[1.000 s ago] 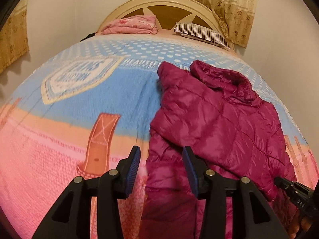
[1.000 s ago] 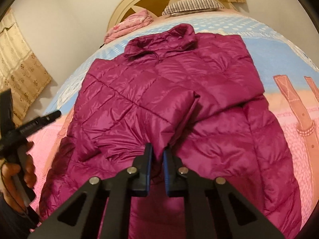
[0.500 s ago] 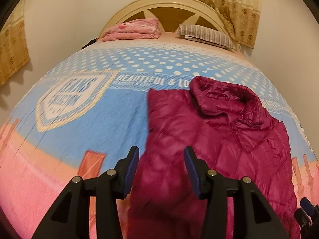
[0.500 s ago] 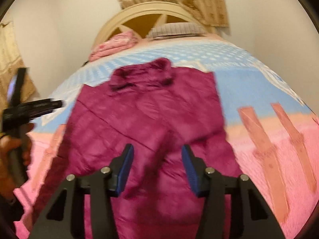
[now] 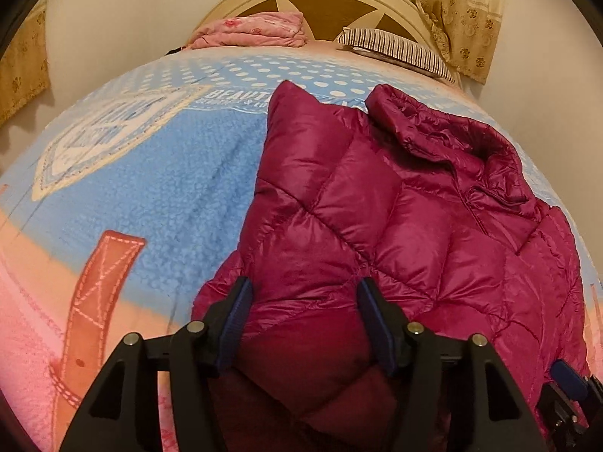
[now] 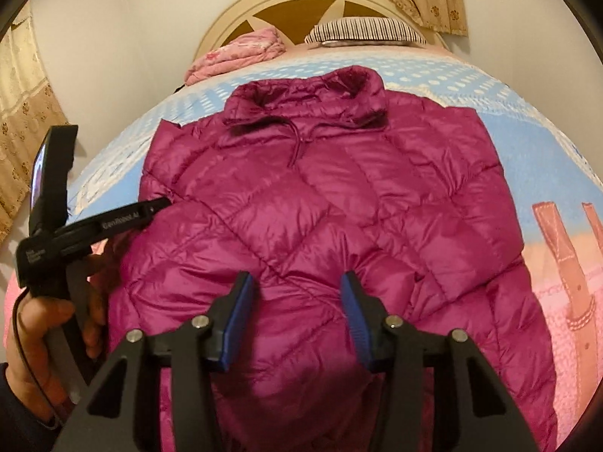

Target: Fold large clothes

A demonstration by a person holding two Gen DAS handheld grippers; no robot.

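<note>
Left gripper angled downward over the near left part of the quilted magenta jacket, jaws parted, having just been opening wider; blue pads standing clear of the fabric, nothing pinched between them. Seen from the right wrist as a black handle at the jacket's left edge, gripped by the left hand, fingers wrapped round the grip, dark sleeve at the wrist. Right gripper tilted down above the jacket's lower middle, jaws apart, recently sprung open, roughly steady since; blue pads either side of a puffed fold, not pressing it.
</note>
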